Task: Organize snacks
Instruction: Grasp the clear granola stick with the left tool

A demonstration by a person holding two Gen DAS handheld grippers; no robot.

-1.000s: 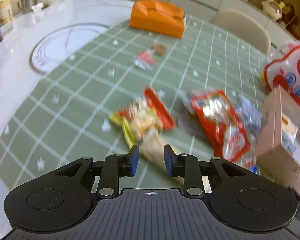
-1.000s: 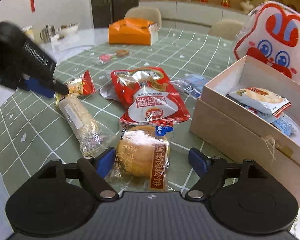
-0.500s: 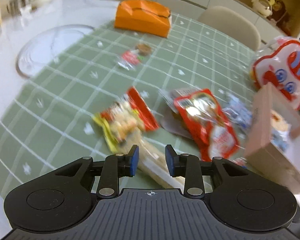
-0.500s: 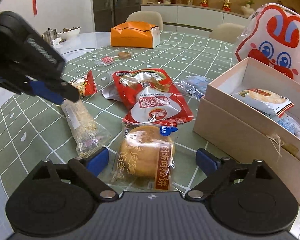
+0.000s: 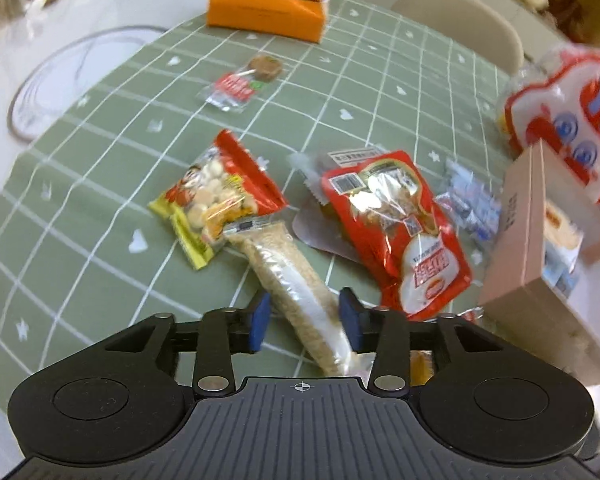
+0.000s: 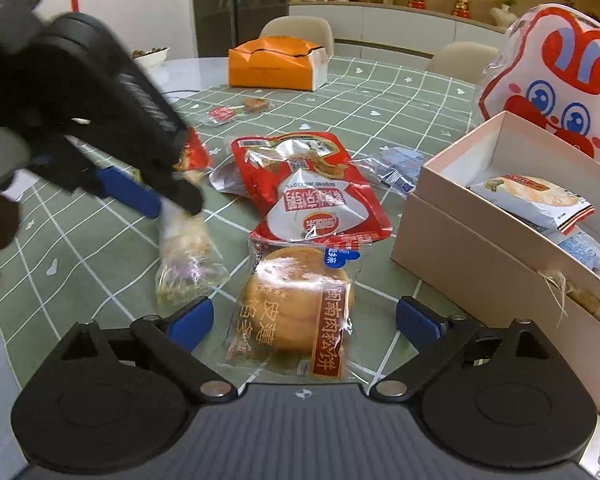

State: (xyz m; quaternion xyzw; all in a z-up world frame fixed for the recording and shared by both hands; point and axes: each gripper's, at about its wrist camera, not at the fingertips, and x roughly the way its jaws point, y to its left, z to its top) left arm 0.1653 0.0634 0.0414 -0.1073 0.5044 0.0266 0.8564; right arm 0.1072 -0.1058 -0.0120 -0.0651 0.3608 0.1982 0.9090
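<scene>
On the tablecloth (image 5: 100,216) you have the long rice bar (image 5: 288,276) lying between the fingers of your left gripper (image 5: 304,320), one end under the peanut packet (image 5: 216,196) to its left. The big pouch (image 6: 312,196) lies right of the bar, and the round cake (image 6: 296,304) sits before it, between the wide-apart fingers of your right gripper (image 6: 304,320). The open box (image 6: 500,216) stands at the right with packets in it, the rabbit bag (image 6: 556,80) behind it, the tissue box (image 6: 276,64) far behind
</scene>
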